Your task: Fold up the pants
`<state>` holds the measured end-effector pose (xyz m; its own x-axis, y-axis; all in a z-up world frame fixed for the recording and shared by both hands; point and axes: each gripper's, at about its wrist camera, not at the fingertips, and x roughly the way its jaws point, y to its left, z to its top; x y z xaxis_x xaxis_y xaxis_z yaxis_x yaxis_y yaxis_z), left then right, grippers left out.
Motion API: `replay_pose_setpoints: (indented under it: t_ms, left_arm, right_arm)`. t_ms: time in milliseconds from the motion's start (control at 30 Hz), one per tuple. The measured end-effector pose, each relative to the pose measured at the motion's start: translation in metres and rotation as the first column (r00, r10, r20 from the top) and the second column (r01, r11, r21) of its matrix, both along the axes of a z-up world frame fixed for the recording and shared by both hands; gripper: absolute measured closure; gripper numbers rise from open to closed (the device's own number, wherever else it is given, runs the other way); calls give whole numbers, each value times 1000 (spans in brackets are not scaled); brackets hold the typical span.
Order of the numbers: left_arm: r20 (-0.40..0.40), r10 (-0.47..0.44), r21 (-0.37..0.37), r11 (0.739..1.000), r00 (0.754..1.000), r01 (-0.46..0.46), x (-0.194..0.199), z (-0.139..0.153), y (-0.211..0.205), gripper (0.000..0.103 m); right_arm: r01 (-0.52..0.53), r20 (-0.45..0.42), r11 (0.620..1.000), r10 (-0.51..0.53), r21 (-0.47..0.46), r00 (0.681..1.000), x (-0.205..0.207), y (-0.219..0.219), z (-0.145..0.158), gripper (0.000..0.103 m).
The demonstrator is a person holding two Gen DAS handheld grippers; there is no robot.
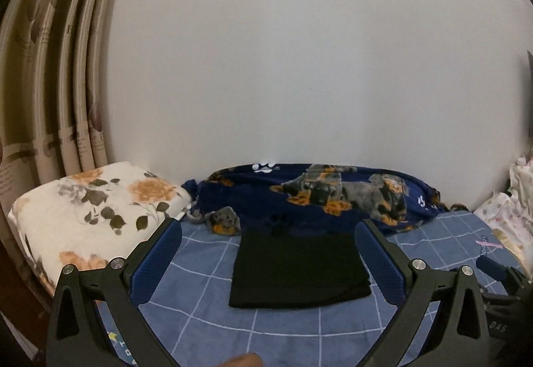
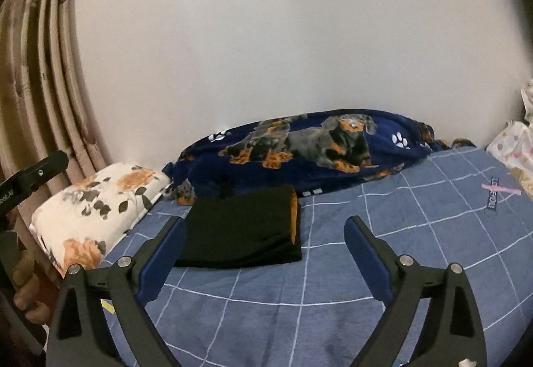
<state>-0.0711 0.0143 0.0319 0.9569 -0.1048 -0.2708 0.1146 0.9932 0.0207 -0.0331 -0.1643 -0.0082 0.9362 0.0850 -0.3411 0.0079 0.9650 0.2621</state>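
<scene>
The black pants [image 1: 299, 268] lie folded into a compact rectangle on the blue checked bedsheet [image 1: 206, 327]. My left gripper [image 1: 268, 228] hangs open above and in front of them, with nothing between its blue pads. In the right wrist view the same folded pants [image 2: 240, 228] sit left of centre, an orange lining showing at their right end. My right gripper [image 2: 265, 225] is open and empty, held back from the pants and above the bedsheet [image 2: 333, 283].
A floral pillow [image 1: 86, 217] lies at the left. A navy dog-print blanket [image 1: 333, 193] is bunched along the wall behind the pants. Curtains [image 1: 50, 84] hang at the left, and light patterned bedding [image 1: 506, 210] sits at the right edge. A hand [image 2: 26, 283] holds the other gripper at left.
</scene>
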Motion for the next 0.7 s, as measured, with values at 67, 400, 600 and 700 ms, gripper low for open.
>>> replay_pose_setpoints:
  t_ms: [67,400,600,700]
  left_arm:
    - [-3,2,3,1000,1000,-2,-1,-1,0,0]
    - [-75,1,3,1000,997,-1,5,-17,4,0]
    - [-120,17,5,1000,993,-17,17,-33,5,0]
    - [-129,26,4,1000,991,-26,21,-38,8,0]
  right_arm:
    - [-4,4,1000,4,-1,1000,-3,4,2,8]
    - [-16,-30,1000,15,-27,999,-2,12,4,8]
    - [-33,-64,998,30,-47,997,5,18,-3,8]
    - [-34,-75,998,29,-58,997,5,21,-6,8]
